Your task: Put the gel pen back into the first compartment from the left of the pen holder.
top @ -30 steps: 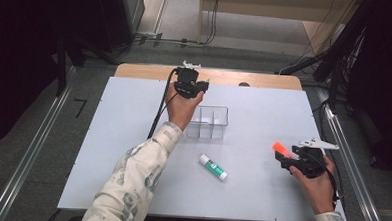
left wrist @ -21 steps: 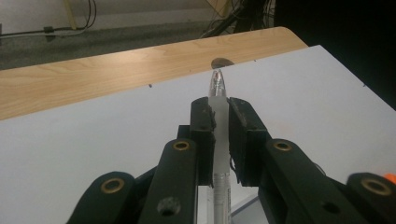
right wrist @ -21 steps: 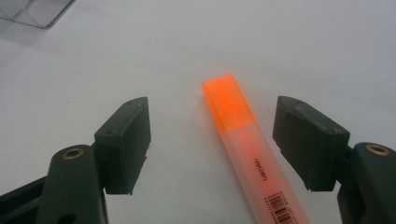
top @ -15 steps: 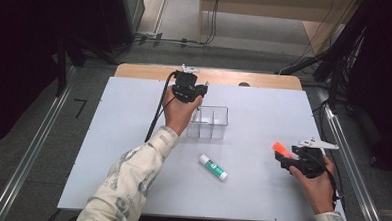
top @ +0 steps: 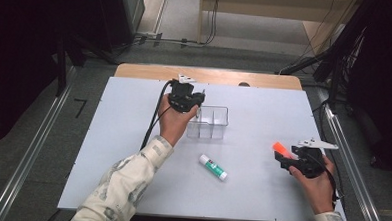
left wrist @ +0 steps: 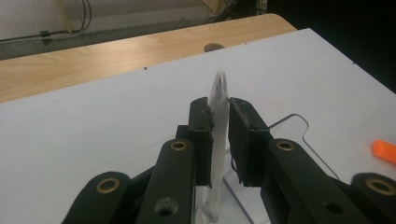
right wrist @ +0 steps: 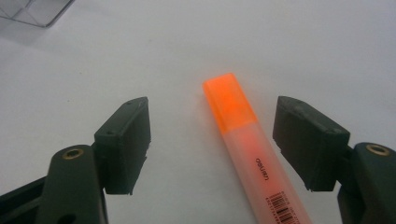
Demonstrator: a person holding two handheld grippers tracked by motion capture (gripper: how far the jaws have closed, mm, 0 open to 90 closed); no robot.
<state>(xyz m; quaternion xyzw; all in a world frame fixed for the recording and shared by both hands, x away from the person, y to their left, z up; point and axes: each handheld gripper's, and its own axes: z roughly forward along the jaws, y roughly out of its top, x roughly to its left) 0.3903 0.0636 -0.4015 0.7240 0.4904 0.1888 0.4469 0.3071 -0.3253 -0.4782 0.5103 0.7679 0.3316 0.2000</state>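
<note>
My left gripper (top: 196,101) hovers over the left end of a clear divided box (top: 212,123). In the left gripper view its pads (left wrist: 201,122) close on a clear pen (left wrist: 218,95) that stands upright, its lower end down in the box (left wrist: 303,127). The jaws have just been easing open a little, with the pen still between them. At the right of the white table my right gripper (top: 285,157) rests open. An orange highlighter (right wrist: 236,114) lies flat on the table between its jaws, untouched, and its orange cap (top: 278,147) points towards the box.
A white glue stick with a green label (top: 213,167) lies loose in front of the box. The white tabletop (top: 107,151) ends at a wooden strip (top: 150,71) at the far edge. Cables trail from both grippers.
My left hand has come a little nearer and lower, bringing the pen down over the box. The right hand and the highlighter have kept still.
</note>
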